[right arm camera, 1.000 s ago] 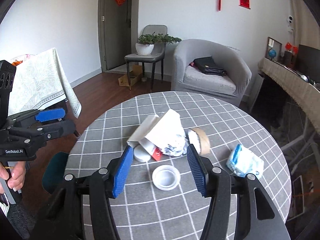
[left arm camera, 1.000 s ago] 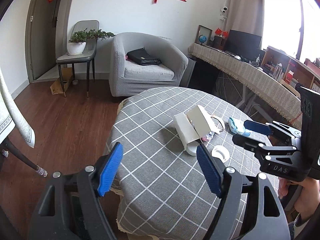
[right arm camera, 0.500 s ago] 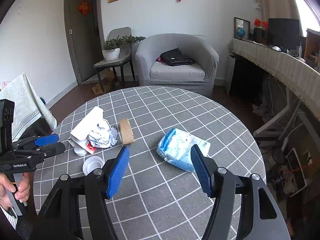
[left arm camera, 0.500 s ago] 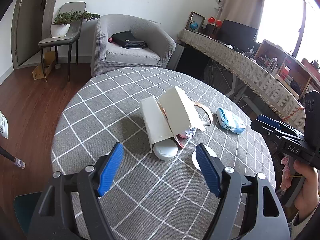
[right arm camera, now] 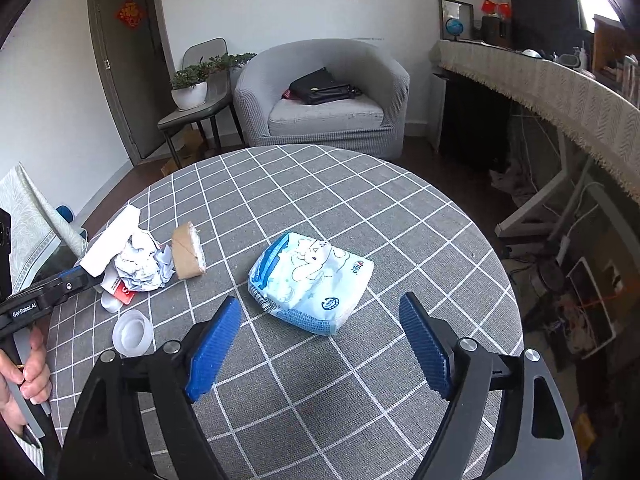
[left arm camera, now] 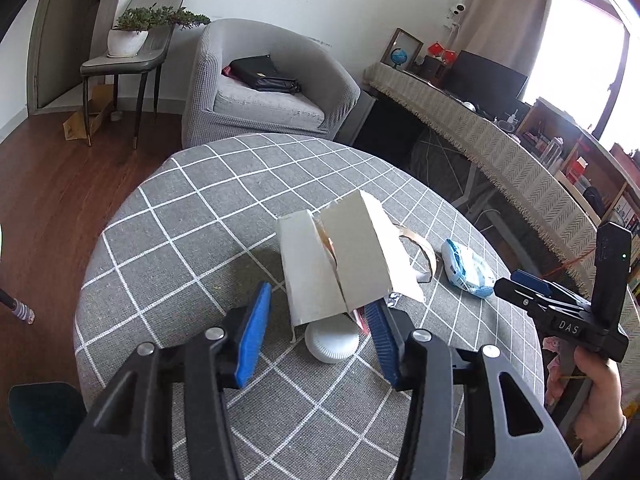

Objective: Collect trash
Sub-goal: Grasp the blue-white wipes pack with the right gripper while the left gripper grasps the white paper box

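A round table (right arm camera: 360, 184) wears a grey checked cloth. Behind it stands a grey armchair (right arm camera: 324, 96) with a black bag (right arm camera: 320, 88) on its seat. Beside the armchair, a chair (left arm camera: 128, 56) holds a potted plant (left arm camera: 132, 32). A long fringed counter (right arm camera: 560, 84) carries a small globe (right arm camera: 455, 26) and a dark monitor (right arm camera: 544, 16).

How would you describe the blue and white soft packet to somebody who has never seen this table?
Find the round table with the grey checked cloth. The blue and white soft plastic packet lies flat near its middle, alone, right of the brown tape roll and in front of the open right gripper. Only it carries a cartoon bear print.
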Tool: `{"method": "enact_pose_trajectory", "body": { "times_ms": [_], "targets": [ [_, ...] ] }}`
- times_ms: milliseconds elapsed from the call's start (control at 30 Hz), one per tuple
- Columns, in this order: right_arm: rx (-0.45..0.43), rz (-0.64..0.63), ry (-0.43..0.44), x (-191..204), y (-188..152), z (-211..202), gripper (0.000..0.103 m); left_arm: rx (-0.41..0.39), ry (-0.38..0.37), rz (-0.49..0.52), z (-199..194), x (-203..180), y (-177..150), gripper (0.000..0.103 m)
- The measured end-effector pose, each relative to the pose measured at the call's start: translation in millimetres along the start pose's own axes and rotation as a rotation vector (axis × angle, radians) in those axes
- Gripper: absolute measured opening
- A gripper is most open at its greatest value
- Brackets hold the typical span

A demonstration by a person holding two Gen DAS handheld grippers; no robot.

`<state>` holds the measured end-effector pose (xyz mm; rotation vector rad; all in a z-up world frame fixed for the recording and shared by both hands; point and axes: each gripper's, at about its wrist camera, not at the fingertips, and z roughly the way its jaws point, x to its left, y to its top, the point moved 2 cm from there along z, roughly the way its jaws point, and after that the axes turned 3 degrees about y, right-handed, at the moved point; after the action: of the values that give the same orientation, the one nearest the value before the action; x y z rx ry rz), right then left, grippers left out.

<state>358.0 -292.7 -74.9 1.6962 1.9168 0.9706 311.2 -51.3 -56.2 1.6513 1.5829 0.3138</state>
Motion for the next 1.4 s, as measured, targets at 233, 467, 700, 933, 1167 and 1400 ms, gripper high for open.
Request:
{"method": "enact_pose_trajectory", "body": {
  "times_ms": [233,467,700,933,1167,1400],
  "targets": [
    [0.038,0.011,-0.016,9,3,19,0.088,0.018,-0.034,0.003,4,-2,4,0.037],
    [0.07,0.092,-0.04,11,13,37,0.089,0.007,-0.035,0.012,1,-2,5,0.036],
    [0.11,0.12,-0.118,18,15,54,0.09,0.009,-0.047,0.012,-7,6,4,0.035],
    [0.11,0.103,-0.176,21,18,60,0.083,-0.004,-0.068,0.003,-19,13,5,0.034],
    [0.093,0.11,-0.174,19,22,60,0.074,-0.002,-0.07,0.006,-25,15,2,0.032],
    [0.065,0.126,-0.158,26,24,51,0.073,-0.036,-0.063,0.009,-43,19,2,0.032]
  ]
}}
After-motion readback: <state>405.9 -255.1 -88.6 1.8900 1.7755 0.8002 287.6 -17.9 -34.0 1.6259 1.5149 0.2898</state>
